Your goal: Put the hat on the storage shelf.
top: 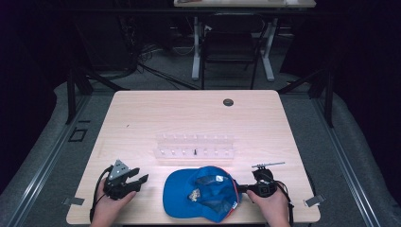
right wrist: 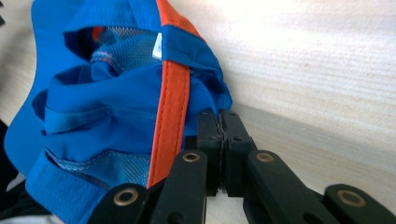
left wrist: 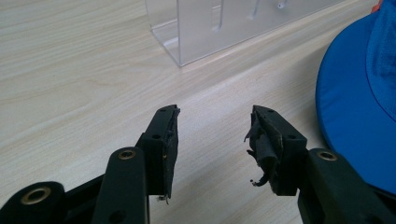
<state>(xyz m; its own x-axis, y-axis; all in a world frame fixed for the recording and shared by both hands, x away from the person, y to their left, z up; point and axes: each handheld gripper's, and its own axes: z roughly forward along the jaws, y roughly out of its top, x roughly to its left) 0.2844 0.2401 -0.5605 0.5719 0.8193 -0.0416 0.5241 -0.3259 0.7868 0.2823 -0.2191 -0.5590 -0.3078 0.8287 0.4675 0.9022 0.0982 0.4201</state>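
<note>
The table [top: 142,118] was pale wood-grain, smooth and matt. The cap [top: 198,191] was blue cloth with an orange trim band, mesh lining inside, its brim smooth. The rack [left wrist: 224,28] beyond looked like clear, glossy plastic. The left gripper [left wrist: 212,135] was matt black plastic with brass-coloured rivets, its pads [left wrist: 261,147] frayed and rough.

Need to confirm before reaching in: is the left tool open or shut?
Open. The left tool shows a clear gap between its jaws, bare table between them, beside the blue cap.
</note>
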